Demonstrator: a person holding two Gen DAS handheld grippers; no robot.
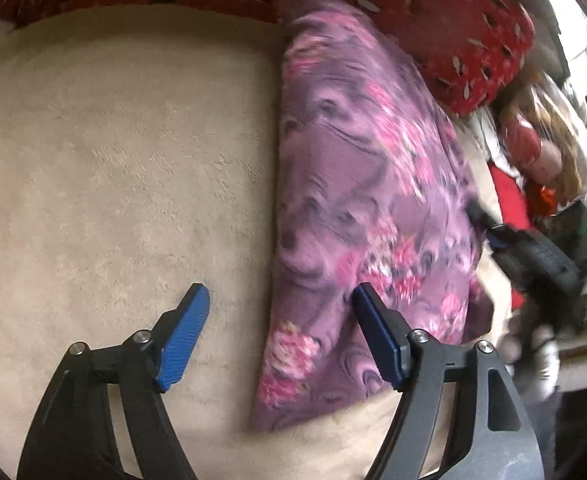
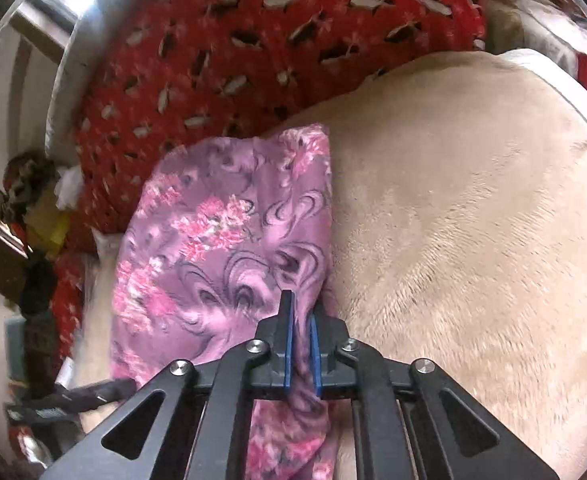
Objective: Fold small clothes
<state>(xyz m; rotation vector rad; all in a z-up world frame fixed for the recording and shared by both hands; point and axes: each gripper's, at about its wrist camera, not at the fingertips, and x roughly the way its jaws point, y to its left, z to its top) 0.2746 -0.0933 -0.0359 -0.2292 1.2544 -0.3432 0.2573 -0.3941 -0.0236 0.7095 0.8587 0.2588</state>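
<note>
A purple cloth with pink flowers (image 1: 357, 184) lies folded lengthwise on a beige plush blanket (image 1: 105, 168). My left gripper (image 1: 281, 294) hovers open over the cloth's left edge, with one blue pad above the blanket, the other above the cloth, and nothing between them. In the right wrist view the same cloth (image 2: 221, 232) stretches away from my right gripper (image 2: 302, 306). That gripper is shut on a bunched fold at the cloth's near right edge. The left wrist view shows the right gripper (image 1: 489, 228) blurred at the cloth's right side.
A red cushion with pale leaf shapes (image 1: 465, 28) (image 2: 233, 60) borders the far side of the blanket (image 2: 473, 220). Mixed clothes and clutter (image 1: 533, 152) pile up beyond the cloth. Dark objects (image 2: 41, 280) stand off the bed's edge.
</note>
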